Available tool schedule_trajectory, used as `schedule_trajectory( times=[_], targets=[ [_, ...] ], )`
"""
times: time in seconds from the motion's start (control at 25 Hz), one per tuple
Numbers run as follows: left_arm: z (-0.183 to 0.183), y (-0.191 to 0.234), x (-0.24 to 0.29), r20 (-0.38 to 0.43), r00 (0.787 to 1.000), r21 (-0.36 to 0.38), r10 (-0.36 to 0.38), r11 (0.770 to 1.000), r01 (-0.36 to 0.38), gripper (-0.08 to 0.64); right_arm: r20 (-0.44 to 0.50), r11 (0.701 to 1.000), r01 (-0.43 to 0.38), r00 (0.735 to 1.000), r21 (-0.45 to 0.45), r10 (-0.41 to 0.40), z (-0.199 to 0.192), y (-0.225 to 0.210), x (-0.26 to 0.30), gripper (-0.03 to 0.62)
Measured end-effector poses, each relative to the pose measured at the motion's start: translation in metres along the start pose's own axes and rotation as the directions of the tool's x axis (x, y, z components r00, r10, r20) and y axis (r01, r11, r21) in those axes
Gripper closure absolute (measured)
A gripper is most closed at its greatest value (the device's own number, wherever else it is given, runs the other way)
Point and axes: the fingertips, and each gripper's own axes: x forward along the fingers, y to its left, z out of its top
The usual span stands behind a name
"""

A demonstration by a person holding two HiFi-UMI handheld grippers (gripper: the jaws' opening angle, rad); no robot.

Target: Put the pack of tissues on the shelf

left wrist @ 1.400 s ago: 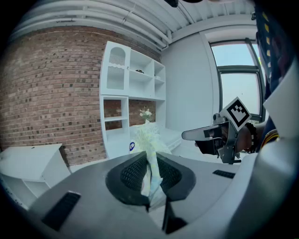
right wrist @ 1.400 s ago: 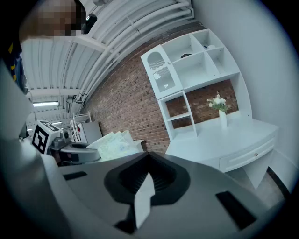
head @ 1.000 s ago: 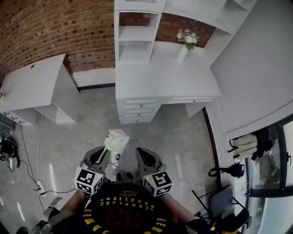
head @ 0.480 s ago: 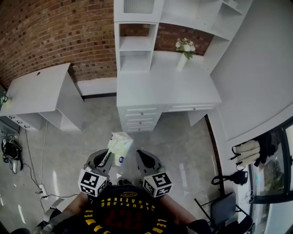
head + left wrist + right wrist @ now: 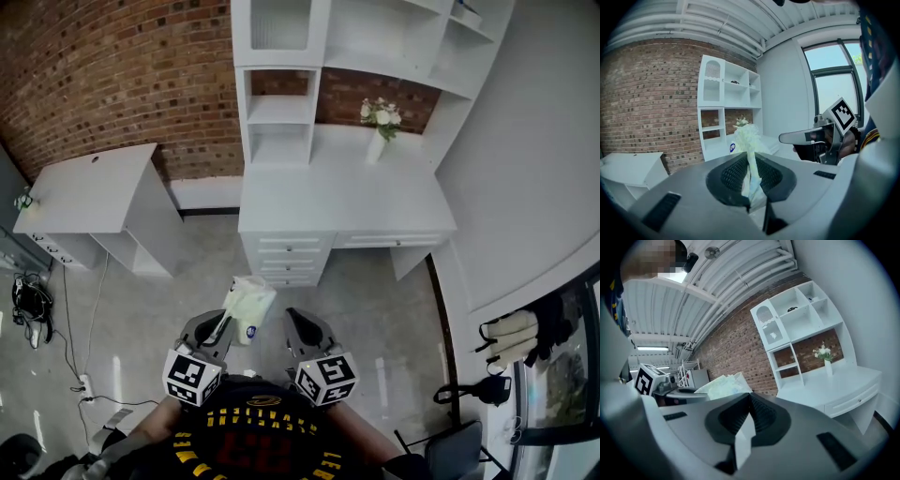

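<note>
The pack of tissues (image 5: 249, 306), pale green-white with a small blue mark, hangs over the floor in front of the person. My left gripper (image 5: 225, 325) is shut on its lower end. In the left gripper view the pack (image 5: 749, 140) rises upright from between the pads, with the left gripper (image 5: 751, 182) pinching its plastic edge. My right gripper (image 5: 296, 325) floats beside it, shut and holding nothing. In the right gripper view, the right gripper (image 5: 749, 400) has its jaws together, and the pack (image 5: 723, 383) shows to the left. The white shelf unit (image 5: 279, 111) stands ahead against the brick wall.
A white desk (image 5: 343, 200) with drawers joins the shelf unit, and a vase of flowers (image 5: 380, 120) stands on it. A second white desk (image 5: 86, 193) is at the left. Cables lie on the floor (image 5: 75, 375) at the left, and a chair (image 5: 464, 439) stands at the lower right.
The shelf unit and desk have drawn nearer and lower in the head view as the person walks forward. The left gripper keeps its hold on the pack.
</note>
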Motion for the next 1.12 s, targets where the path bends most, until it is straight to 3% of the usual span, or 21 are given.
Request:
schedule_trajectory(
  times=[0.28,0.6,0.84,1.12],
  targets=[
    [-0.014,-0.031,0.006,-0.062,0.998,-0.016,0.014,1.0,-0.015,0.528,-0.052,0.996,-0.06,0.997,0.062,0.063,-0.019,-0.012,-0.013,0.584],
    [-0.016,-0.02,0.018,-0.067,0.997,-0.014,0.026,1.0,-0.027,0.528,-0.065,0.994,-0.074,0.995,0.082,0.079,-0.025,-0.019,0.005,0.584],
    [-0.014,0.017,0.039,-0.056,0.998,-0.016,-0.001,1.0,0.0,0.528,-0.07,0.996,-0.04,0.997,0.074,0.045,-0.018,-0.029,0.041,0.584],
    [0.003,0.079,0.085,-0.021,0.995,-0.003,-0.094,0.996,0.094,0.528,-0.062,0.996,0.053,0.997,0.067,-0.049,-0.002,-0.042,0.104,0.584]
  ],
)
